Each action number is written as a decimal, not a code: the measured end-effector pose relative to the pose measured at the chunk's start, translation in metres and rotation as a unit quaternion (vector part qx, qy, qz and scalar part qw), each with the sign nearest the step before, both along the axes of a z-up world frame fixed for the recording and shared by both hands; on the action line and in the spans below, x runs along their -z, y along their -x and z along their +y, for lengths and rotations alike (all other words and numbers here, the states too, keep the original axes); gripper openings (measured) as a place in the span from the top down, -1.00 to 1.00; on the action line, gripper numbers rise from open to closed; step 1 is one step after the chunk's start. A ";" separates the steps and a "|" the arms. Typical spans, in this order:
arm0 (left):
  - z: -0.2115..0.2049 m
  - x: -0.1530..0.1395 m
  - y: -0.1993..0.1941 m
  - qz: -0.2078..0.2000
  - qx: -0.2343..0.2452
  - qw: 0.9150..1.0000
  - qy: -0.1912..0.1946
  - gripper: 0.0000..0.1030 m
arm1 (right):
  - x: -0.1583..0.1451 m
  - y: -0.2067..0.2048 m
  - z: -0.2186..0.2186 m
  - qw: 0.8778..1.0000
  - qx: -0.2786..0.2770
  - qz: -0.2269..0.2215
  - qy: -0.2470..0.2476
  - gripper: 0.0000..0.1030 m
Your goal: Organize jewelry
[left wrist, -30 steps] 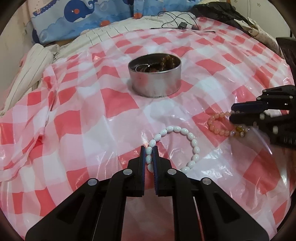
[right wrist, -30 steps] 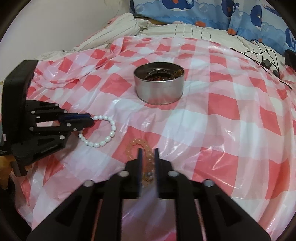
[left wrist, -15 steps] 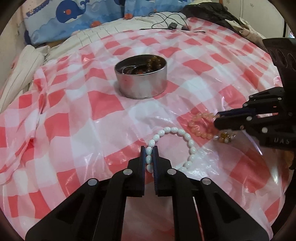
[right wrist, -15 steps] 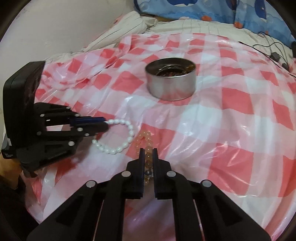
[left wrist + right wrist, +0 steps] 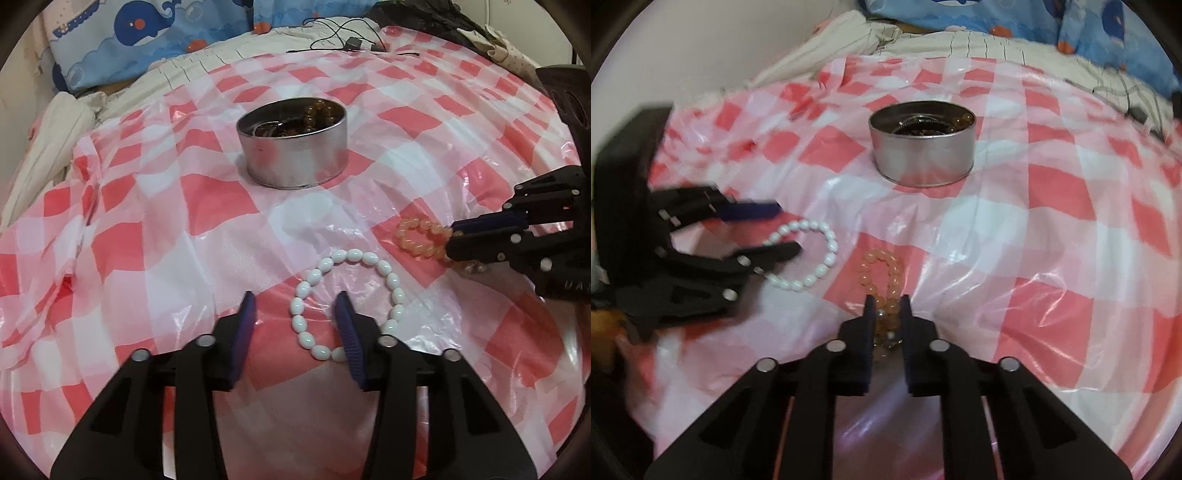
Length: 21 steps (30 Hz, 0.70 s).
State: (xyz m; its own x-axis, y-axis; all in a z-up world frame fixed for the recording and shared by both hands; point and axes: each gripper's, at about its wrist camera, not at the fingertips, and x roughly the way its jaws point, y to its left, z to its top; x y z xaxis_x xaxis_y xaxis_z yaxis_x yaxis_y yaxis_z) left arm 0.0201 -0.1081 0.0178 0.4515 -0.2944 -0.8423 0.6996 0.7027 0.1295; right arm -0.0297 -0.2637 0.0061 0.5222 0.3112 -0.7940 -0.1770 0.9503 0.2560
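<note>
On the checked sheet a tin stood far, holding beads. Nearer lay a bead bracelet to the left, a second bracelet just beside it, right.

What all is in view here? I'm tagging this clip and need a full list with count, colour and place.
white bead bracelet: one, white, flat on the cloth between the left gripper's fingers
orange bead bracelet: one, pale orange, pinched at one end
tin: one, silver, mid-cloth, beaded jewelry inside
tablecloth: one, red-and-white check plastic
whale pillow: blue, far edge
cable: black, far edge
left gripper: black, jaws just opened off the white bracelet
right gripper: black, shut on orange bracelet
</note>
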 end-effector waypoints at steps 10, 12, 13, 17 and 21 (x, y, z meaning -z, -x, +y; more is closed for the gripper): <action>-0.003 -0.003 0.004 0.020 0.015 1.000 0.016 0.87 | 0.003 -0.002 0.010 0.999 -0.001 -0.001 0.047 0.83; -0.003 -0.008 0.008 0.018 0.024 0.999 0.024 0.87 | -0.001 0.000 0.006 1.000 -0.009 -0.002 0.005 0.83; -0.002 -0.009 0.008 0.018 0.025 0.999 0.027 0.87 | -0.002 0.000 0.003 1.000 -0.008 -0.004 -0.009 0.83; 0.001 -0.005 0.003 0.016 0.012 1.000 0.012 0.87 | -0.005 -0.001 -0.001 1.000 0.016 -0.011 0.009 0.82; 0.001 -0.003 0.000 0.017 0.004 1.000 0.011 0.80 | -0.002 -0.002 0.004 0.999 0.015 -0.009 0.028 0.18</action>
